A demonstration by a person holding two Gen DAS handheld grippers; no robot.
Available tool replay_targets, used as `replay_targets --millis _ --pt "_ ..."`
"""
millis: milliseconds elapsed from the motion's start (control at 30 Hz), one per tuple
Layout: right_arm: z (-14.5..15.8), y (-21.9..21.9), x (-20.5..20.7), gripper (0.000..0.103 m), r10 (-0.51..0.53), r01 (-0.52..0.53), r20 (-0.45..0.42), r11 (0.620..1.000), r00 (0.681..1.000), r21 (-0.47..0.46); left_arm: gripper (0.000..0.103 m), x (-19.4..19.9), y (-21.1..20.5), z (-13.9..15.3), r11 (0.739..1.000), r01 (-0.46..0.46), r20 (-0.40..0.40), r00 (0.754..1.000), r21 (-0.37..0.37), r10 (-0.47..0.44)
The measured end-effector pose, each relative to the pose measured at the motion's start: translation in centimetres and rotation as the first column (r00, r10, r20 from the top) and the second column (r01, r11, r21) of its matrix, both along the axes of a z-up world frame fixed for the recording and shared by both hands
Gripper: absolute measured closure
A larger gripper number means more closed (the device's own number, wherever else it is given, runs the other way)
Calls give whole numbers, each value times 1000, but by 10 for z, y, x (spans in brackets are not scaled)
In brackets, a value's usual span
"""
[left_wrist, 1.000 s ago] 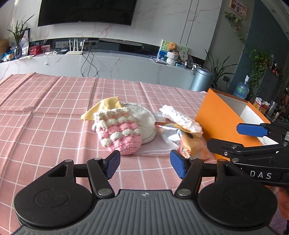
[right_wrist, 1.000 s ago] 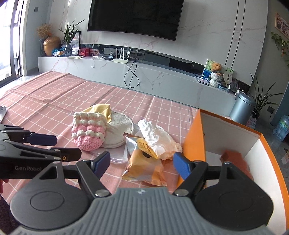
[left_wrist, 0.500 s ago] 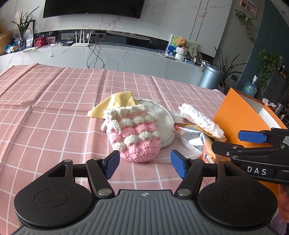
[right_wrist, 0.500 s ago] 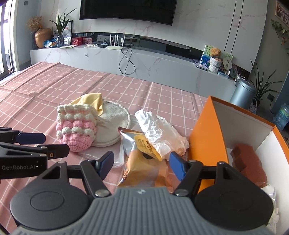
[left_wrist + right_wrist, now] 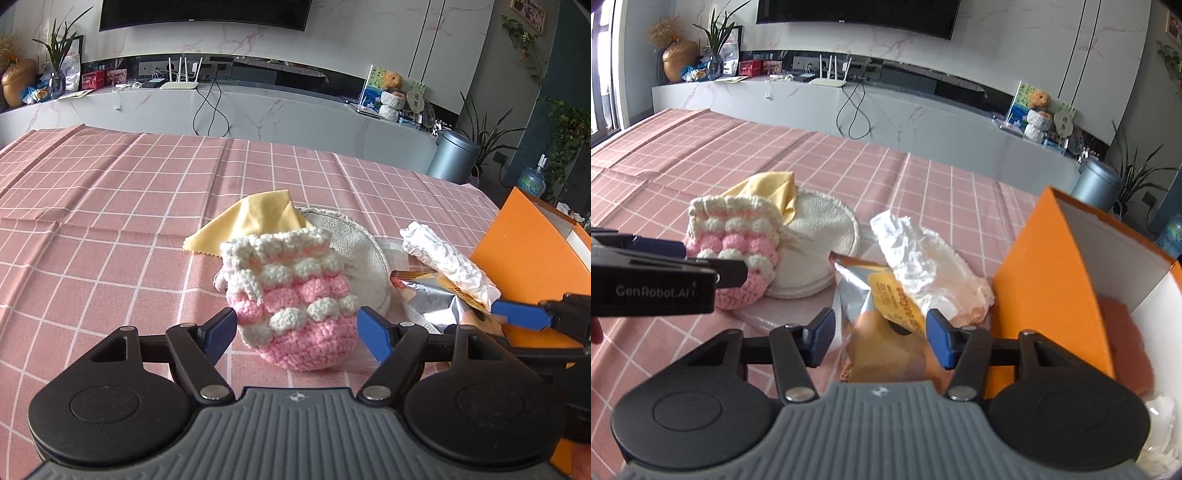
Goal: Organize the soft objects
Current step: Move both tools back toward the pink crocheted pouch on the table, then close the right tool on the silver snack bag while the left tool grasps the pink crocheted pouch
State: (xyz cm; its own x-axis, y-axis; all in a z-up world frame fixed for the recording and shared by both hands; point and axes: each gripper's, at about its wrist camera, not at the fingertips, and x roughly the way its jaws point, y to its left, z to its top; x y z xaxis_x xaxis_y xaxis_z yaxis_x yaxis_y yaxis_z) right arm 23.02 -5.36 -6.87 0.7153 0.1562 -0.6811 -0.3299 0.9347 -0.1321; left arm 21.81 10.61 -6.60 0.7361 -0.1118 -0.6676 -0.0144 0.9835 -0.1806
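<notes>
Pouch (image 5: 295,302) sits between left jaws, seemingly untouched — right jaws straddle snack packet (image 5: 882,332), apart.

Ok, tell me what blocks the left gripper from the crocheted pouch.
Nothing visible. The left gripper has just been opening, and the pink-and-white crocheted pouch sits right between its fingertips, pads not yet pressing. The yellow cloth and round pad lie behind it.

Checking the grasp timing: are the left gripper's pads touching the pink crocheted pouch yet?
Apart. The left wrist view shows tablecloth between each pad of the left gripper and the crocheted pouch; its jaws have just been opening.
</notes>
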Motion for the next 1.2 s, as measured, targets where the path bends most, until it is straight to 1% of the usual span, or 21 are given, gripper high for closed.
replay_targets --millis 33,100,200,267,367,500,567,600,633,667,733,833,1000,1200 --pt "-3 0 1 56 1 -1 -13 1000 1000 5 16 1 0 -1 1000 -1 1 1000 3 1" --pt "-9 1 3 58 6 -6 -29 1000 1000 0 16 1 1 -1 1000 -4 6 1000 3 4" --pt "-14 3 2 64 12 -12 -20 1000 1000 -18 15 3 0 -3 1000 -6 8 1000 7 6" --pt "-17 3 2 64 13 -13 -23 1000 1000 -21 15 5 0 -5 1000 -9 2 1000 15 9" --pt "-19 4 1 64 14 -14 -19 1000 1000 -27 15 9 0 -7 1000 -13 -7 1000 -7 13" --pt "-20 5 3 64 5 -5 -26 1000 1000 -15 13 12 -2 -9 1000 -13 -5 1000 2 13" --pt "-21 3 3 67 0 -1 -31 1000 1000 -5 14 12 -3 -9 1000 -16 -3 1000 1 16" --pt "-20 2 3 68 -5 5 -34 1000 999 4 21 12 -4 -9 1000 -16 -1 1000 3 16" --pt "-19 0 3 71 -11 12 -36 1000 999 14 32 11 -4 -9 1000 -16 1 1000 9 16" --pt "-19 -1 3 72 -15 16 -37 1000 999 18 34 10 -5 -8 1000 -15 4 1000 14 15" --pt "-17 -5 4 74 -24 26 -42 999 999 36 43 7 -5 -6 1000 -21 9 1000 16 21" --pt "-15 -8 4 78 -26 28 -48 999 999 47 53 1 -5 -3 999 -39 17 999 18 39" --pt "-11 -8 -5 83 -10 12 -44 999 999 39 57 -12 -5 7 999 -33 40 999 10 33" --pt "-3 -12 -17 86 4 -1 -49 999 999 49 57 -31 -10 21 1000 -13 61 998 24 12"
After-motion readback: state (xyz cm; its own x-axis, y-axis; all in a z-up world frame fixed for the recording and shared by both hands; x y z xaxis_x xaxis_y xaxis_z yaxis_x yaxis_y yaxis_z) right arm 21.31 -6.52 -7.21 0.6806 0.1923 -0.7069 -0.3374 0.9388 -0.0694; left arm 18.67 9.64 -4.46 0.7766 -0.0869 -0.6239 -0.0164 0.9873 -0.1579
